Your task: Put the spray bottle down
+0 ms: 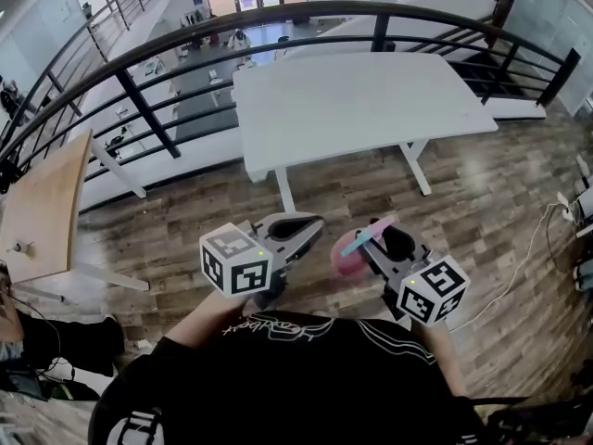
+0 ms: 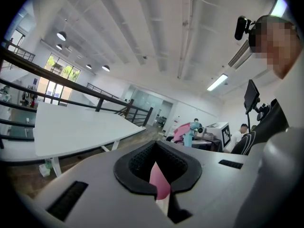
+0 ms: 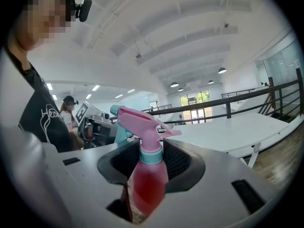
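Note:
The spray bottle (image 1: 346, 259) has a pink body, a teal collar and a pink trigger head. My right gripper (image 1: 375, 239) is shut on it, close in front of the person's chest and above the wooden floor. In the right gripper view the spray bottle (image 3: 148, 175) stands upright between the black pads of the right gripper (image 3: 151, 163). My left gripper (image 1: 295, 228) hangs just left of it. In the left gripper view the left gripper (image 2: 159, 167) has its pads closed on a thin pink piece (image 2: 160, 184); I cannot tell what it is. The spray bottle (image 2: 186, 133) shows off to the right.
A white table (image 1: 361, 100) stands ahead across the floor, beyond both grippers. A dark curved railing (image 1: 278, 17) runs behind it. A wooden tabletop (image 1: 42, 202) is at the left. A white cable (image 1: 528, 248) lies on the floor at the right.

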Available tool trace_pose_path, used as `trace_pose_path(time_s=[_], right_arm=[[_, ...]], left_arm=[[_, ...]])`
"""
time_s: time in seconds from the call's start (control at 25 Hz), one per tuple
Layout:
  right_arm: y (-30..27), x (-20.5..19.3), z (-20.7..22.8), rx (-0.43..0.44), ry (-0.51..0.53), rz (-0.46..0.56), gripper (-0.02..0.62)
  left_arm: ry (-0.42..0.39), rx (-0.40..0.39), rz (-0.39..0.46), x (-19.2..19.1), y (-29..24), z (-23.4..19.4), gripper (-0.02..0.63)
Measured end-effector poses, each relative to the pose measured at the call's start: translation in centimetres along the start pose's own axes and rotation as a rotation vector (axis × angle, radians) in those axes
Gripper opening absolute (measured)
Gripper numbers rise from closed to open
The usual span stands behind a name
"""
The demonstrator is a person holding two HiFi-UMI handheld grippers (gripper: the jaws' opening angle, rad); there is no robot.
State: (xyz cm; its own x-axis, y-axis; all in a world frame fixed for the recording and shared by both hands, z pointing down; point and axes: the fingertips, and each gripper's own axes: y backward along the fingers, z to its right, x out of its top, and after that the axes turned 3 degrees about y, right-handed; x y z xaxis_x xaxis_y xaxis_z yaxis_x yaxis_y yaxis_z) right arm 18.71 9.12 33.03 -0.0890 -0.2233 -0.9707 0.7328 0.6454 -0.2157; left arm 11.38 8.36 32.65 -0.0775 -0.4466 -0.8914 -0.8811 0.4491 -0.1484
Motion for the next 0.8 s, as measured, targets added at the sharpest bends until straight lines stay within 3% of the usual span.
trace_pose_path(time_s=[0.24,0.8], right_arm=[[0.1,-0.1,6.4,-0.002,0.004,0.009,0.146],[-1.8,-2.2,12.7,-0.029,-0.001,-0.009,0.146]], left_arm=[[-0.003,0.022,0.003,0.9,-5.3,-1.7,0.008],[0.012,0.014,0.021,1.8,-11.3,-5.4,0.008]])
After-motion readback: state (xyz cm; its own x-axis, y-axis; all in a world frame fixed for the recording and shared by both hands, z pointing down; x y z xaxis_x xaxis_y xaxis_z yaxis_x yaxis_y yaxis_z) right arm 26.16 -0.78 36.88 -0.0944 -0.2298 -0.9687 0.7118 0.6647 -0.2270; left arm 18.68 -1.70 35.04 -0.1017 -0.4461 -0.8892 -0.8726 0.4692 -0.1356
